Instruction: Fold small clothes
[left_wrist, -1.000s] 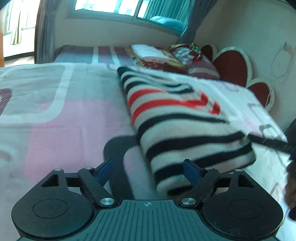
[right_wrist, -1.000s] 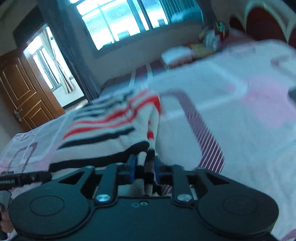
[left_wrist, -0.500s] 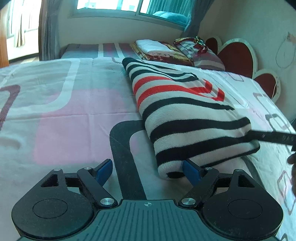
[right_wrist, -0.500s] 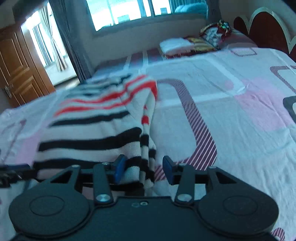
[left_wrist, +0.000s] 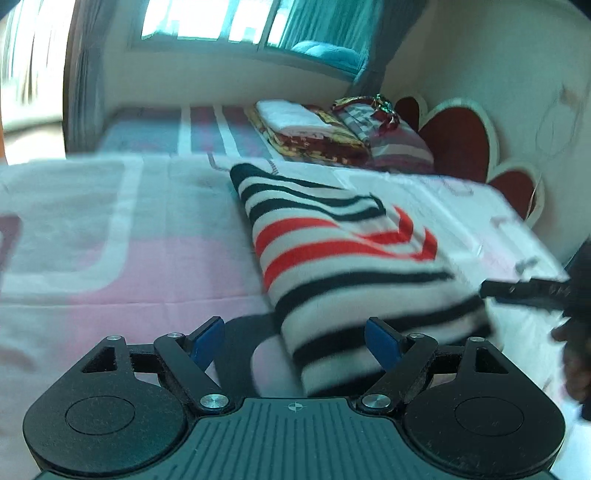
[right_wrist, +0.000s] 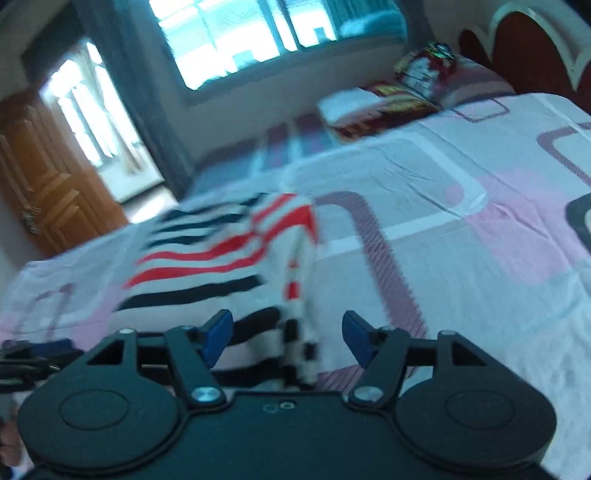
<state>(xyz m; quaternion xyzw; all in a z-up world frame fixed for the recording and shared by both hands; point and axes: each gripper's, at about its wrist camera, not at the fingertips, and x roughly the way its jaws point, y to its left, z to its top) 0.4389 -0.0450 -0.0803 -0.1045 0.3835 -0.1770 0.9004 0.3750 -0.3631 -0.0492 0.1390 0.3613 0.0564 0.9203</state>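
The striped sweater (left_wrist: 343, 266) lies folded on the bed (left_wrist: 129, 258), its long axis running away from both grippers toward the stacked bedding (left_wrist: 314, 133) at the far end. The left gripper (left_wrist: 295, 341) has fingers spread wide and holds nothing; the near edge of the sweater lies just ahead, toward its right finger. The right gripper (right_wrist: 286, 338) is also spread and empty, with the near corner of the sweater between its fingers, so it seems nearer.

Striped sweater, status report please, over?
Left gripper open, right gripper open. Striped sweater folded on bed, unheld. Nothing in the way.
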